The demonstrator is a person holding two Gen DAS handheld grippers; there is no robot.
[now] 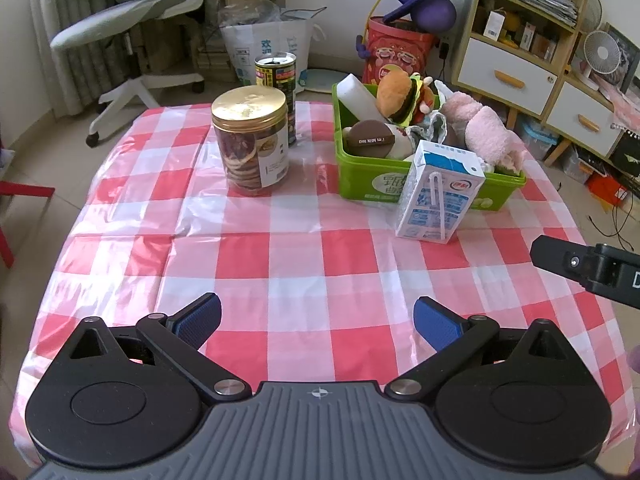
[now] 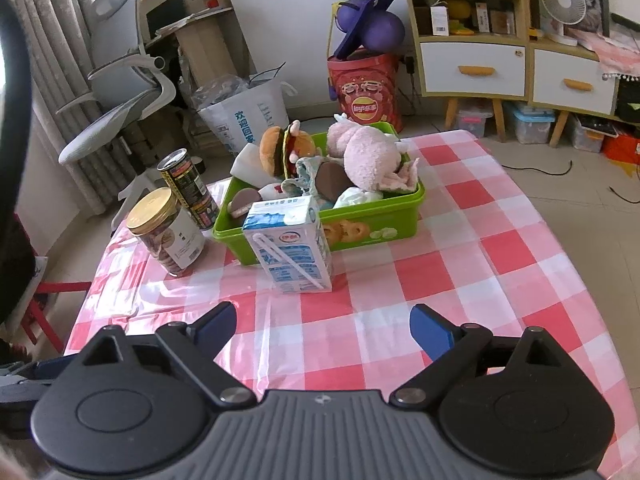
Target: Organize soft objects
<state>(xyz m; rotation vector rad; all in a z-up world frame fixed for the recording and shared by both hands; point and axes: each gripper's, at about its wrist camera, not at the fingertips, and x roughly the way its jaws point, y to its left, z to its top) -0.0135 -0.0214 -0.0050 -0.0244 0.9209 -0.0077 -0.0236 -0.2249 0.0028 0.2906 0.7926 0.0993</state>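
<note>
1. The left claw (image 1: pixel 317 322) hangs over the near part of the tabletop (image 1: pixel 280 248), its blue fingertips (image 1: pixel 199 320) spread wide with nothing between them.
2. The right claw (image 2: pixel 322 326) is likewise wide open and empty, above the red-and-white checked cloth; in the left wrist view part of it juts in from the right edge.
3. Just ahead of the right claw stands a blue-and-white milk carton (image 2: pixel 290 242), upright, a straw fixed to its face. It sits directly in front of the green bin (image 2: pixel 376 226); whether the two touch I cannot tell.
4. The green bin holds the soft things: a plush burger (image 2: pixel 280 148) toward its back left, a pink plush toy (image 2: pixel 370 156) piled at the right, and a brown round cushion (image 1: pixel 370 138) lying near the front left. A white bottle (image 1: pixel 358 98) leans in the bin's far left corner.
5. To the left of the bin, apart from it, stands a clear jar (image 1: pixel 254 144) with a gold lid, filled with biscuits.
6. Behind the jar, close beside it, stands a tall dark can (image 1: pixel 277 80) with its top opened.
7. Beyond the tabletop are an office chair (image 1: pixel 132 20) and a shelf unit (image 1: pixel 528 40) with white drawers.
</note>
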